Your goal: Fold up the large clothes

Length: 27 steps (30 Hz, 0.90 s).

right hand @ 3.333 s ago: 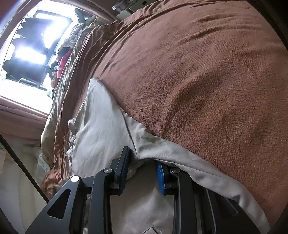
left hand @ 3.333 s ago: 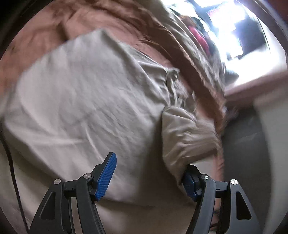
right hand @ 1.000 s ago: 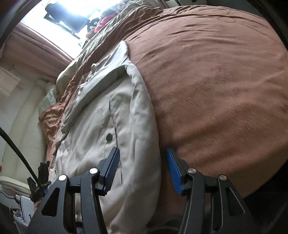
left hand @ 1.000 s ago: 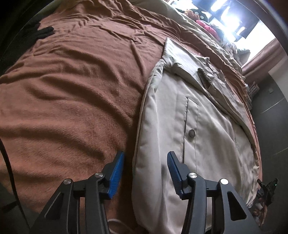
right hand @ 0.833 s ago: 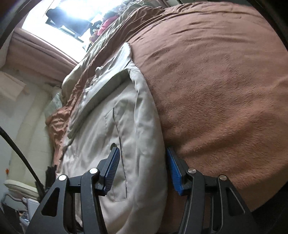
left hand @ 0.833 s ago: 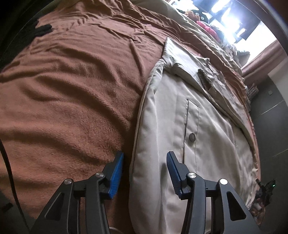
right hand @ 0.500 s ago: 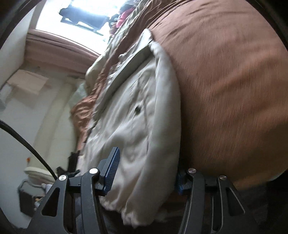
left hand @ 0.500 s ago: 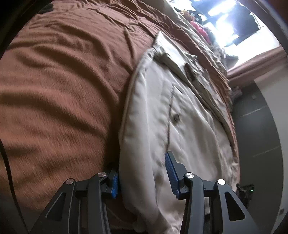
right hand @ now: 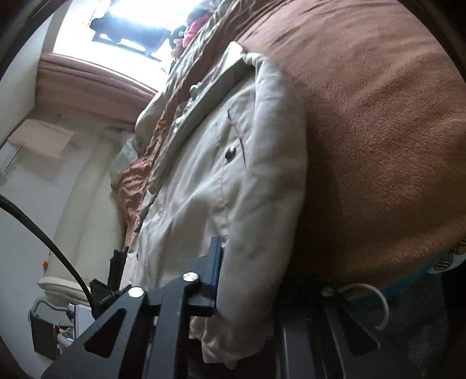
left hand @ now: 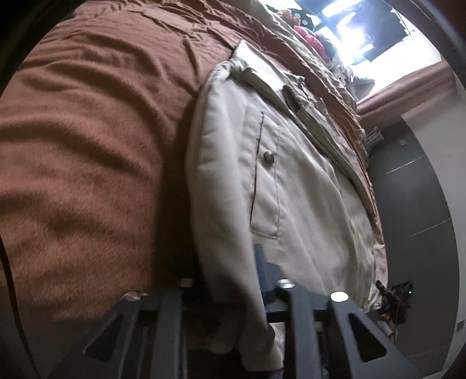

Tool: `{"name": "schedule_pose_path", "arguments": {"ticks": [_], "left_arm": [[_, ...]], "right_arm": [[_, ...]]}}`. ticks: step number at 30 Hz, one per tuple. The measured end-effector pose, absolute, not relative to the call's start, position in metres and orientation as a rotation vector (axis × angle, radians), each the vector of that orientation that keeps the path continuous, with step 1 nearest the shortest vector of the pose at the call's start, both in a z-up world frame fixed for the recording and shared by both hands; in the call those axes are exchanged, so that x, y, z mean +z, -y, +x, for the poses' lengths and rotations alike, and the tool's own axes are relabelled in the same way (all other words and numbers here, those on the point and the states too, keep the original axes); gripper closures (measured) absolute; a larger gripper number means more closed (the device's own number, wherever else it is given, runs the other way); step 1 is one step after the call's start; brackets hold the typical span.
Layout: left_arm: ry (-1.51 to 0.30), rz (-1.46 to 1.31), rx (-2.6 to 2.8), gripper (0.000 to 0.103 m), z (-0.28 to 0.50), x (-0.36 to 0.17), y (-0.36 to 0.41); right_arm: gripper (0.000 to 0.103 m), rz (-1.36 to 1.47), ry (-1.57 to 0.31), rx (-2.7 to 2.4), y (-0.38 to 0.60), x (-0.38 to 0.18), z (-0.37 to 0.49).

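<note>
A: What has been changed in the last second?

B: The near edge of the jacket has been taken up. A second ago both grippers were held spread on either side of its folded side rolls; now the rolls are seen pinched. In the left wrist view the left gripper is closed on the left roll, cloth filling the gap beside the blue pad. In the right wrist view the right gripper is closed on the right roll, which is pressed against the blue pad; the other finger is hidden under the cloth.

A: Where is the jacket lying?

B: On the brown blanket of the bed, lengthwise, collar at the far end toward the window, hem at the near edge, where a little of it is hung over the side. Its sides are already turned in, and the pocket snap is left facing up.

A: What is meant by that for the task?

B: It is judged that the lengthwise folds are finished and the crosswise fold is being started: the hem would be lifted and carried toward the collar. Bulky padding may be lost from so narrow a grip.
</note>
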<state>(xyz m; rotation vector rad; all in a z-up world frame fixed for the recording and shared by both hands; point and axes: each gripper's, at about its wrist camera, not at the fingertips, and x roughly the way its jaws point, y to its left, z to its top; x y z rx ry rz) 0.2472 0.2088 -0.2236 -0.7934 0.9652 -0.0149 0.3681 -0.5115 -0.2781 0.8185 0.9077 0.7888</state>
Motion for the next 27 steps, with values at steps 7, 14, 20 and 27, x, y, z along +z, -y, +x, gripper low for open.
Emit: {"name": "schedule_pose_path", "arguments": {"ticks": [7,14,20,27], "left_arm": [[-0.883,-0.822,0.043,0.094,0.228,-0.188,-0.216],[-0.78,-0.804,0.014,0.096,0.202,-0.136,-0.219],[-0.692,-0.826,-0.013,0.096,0.165,-0.1,-0.225],[-0.634,-0.831,-0.031,0.096,0.123,-0.078,-0.223]], "right_arm": [[0.102,0.816,-0.834,0.774,0.517,-0.236,0.343],[0.102,0.795,-0.731,0.803,0.522,-0.187,0.302],[0.102,0.777,-0.68,0.814,0.533,-0.165,0.259],[0.102,0.758,-0.646,0.831,0.57,-0.167,0.204]]}}
